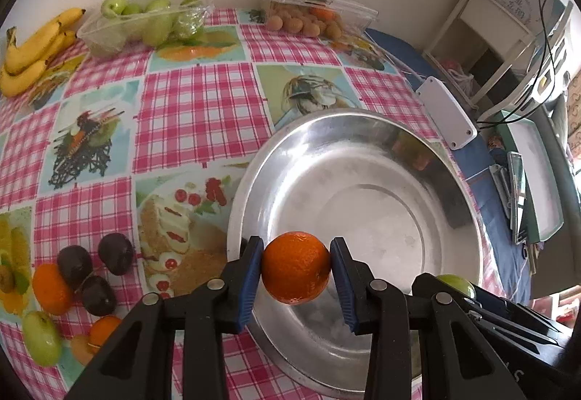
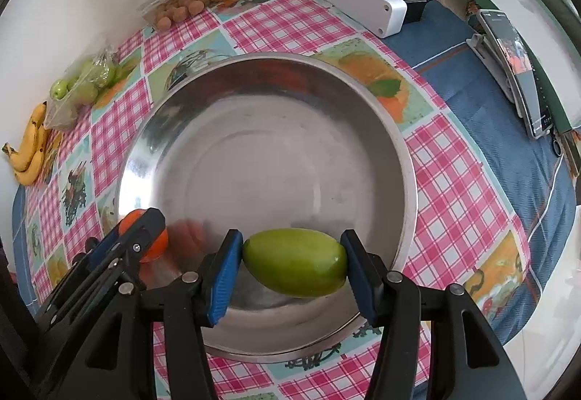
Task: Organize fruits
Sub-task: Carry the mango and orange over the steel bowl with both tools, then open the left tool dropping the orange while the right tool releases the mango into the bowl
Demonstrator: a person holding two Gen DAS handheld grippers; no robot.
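Note:
My left gripper [image 1: 296, 269] is shut on an orange [image 1: 296, 267] and holds it above the near left side of a large steel bowl [image 1: 461, 182]. My right gripper [image 2: 292, 263] is shut on a green fruit [image 2: 294, 262] above the bowl's [image 2: 410, 160] near side. The left gripper and its orange [image 2: 158, 245] show at the left of the right wrist view. The green fruit [image 1: 455, 283] peeks behind the right gripper in the left wrist view. The bowl holds nothing.
Loose fruit lies left of the bowl: dark plums [image 1: 114, 253], oranges [image 1: 51, 287], a green fruit [image 1: 41, 338]. At the back are bananas [image 1: 32, 51], a tray of green fruit [image 1: 145, 18] and a clear box of small brown fruit [image 1: 308, 15]. A white box [image 2: 363, 2] sits right.

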